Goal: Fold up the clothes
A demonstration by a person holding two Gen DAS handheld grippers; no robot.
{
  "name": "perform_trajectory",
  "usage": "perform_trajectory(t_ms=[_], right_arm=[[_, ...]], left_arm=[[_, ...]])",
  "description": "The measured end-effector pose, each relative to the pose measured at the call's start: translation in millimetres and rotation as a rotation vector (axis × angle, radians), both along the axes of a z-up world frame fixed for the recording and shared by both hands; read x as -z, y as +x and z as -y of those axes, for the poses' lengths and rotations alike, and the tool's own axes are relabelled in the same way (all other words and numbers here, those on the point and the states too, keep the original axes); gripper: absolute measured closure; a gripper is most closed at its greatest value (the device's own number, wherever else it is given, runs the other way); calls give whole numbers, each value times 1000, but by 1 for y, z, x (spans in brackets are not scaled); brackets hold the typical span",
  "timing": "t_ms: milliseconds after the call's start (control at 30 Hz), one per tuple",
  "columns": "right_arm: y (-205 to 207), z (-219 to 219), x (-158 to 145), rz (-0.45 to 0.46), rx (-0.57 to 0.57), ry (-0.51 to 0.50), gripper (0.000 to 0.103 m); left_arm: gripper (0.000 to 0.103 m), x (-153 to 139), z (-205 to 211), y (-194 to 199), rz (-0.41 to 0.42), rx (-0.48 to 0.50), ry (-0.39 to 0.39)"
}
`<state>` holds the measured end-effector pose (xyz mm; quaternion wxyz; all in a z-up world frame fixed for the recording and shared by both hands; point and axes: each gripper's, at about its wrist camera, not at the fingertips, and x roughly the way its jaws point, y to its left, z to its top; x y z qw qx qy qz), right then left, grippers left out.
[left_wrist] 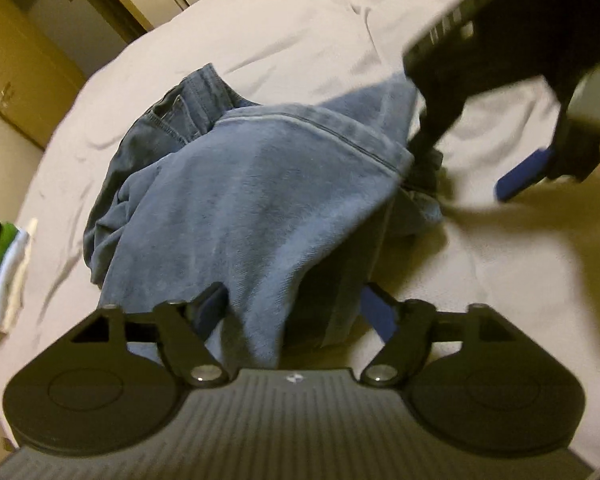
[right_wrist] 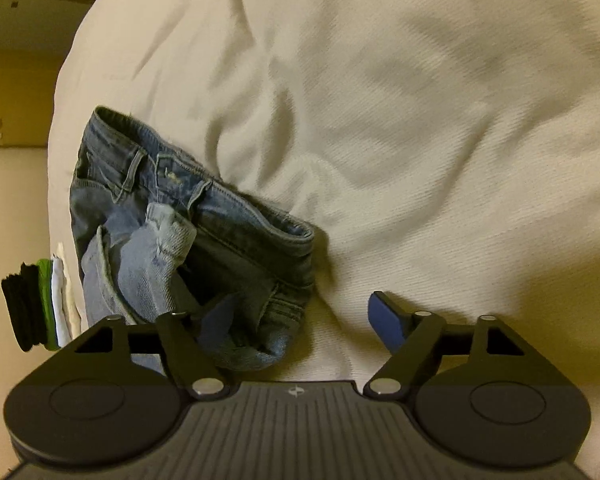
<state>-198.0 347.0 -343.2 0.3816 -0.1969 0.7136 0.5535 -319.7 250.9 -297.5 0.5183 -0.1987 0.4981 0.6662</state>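
Observation:
A pair of blue jeans (left_wrist: 236, 184) lies bunched on the white bed sheet (left_wrist: 284, 28). My left gripper (left_wrist: 296, 308) is open, its jaws wide apart, with denim draped between the blue pads. My right gripper (right_wrist: 300, 316) is open over the sheet, with the jeans (right_wrist: 188, 232) at its left finger. The right gripper also shows in the left wrist view (left_wrist: 512, 116) at the jeans' right edge, blurred.
A stack of folded clothes (left_wrist: 2, 272) in black, green and white sits at the bed's left edge; it also shows in the right wrist view (right_wrist: 40, 304). Wooden closet doors (left_wrist: 24, 68) stand beyond the bed.

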Motion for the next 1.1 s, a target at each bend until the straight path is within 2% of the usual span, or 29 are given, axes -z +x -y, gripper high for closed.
perform_trajectory(t_ms=[67,167,200,233,267,300,367,400,467,533,600,633,667,700,733,767,800,867,933,1033,1100], right_arm=[[4,1,1,-1,6,-8,21],[7,2,3,-2,5,-18,21],[8,2,4,-3,4,-18,21],[8,2,4,-5,3,-16,21],[9,2,4,-8,4,-14,21],[9,2,4,-14,5,-10,21],[9,1,6,-30,8,1,22],[8,2,7,-37,9,5,24],[4,2,12,-59,8,9,34],[1,3,17,-71,20,21,35],[-2,2,23,-82,42,38,35],[-4,1,27,-88,61,50,35],[-6,0,33,-97,81,58,35],[-10,-3,38,-113,94,57,37],[-15,-6,43,-134,99,52,50],[-21,-9,46,-144,98,41,58],[-26,-12,45,-138,86,37,60],[-34,-13,35,-136,44,66,78],[-31,-7,20,-153,60,93,84],[-12,7,-15,-222,182,151,88],[0,16,-43,-283,270,210,90]], left_arm=[[18,11,-3,11,-41,29,2],[20,21,-9,17,-83,31,6],[39,21,-11,13,-91,14,17],[52,17,-10,5,-74,-13,38],[70,11,-10,-4,-48,-43,61],[81,2,-7,-15,4,-80,86],[88,-20,0,-36,70,-150,139],[89,-31,4,-47,86,-190,165],[89,-51,13,-71,132,-290,205],[84,-58,18,-90,167,-367,217],[67,-59,18,-103,194,-403,209],[67,-57,16,-105,201,-403,203],[69,-56,13,-105,203,-396,193],[76,-55,10,-105,208,-387,185],[81,-56,7,-105,220,-378,183],[88,-58,6,-107,232,-372,183],[89,-61,8,-108,238,-371,187],[90,-78,17,-120,246,-393,215],[91,-97,26,-137,254,-423,250],[93,-133,32,-187,252,-476,324],[96,-163,31,-223,224,-472,385]])
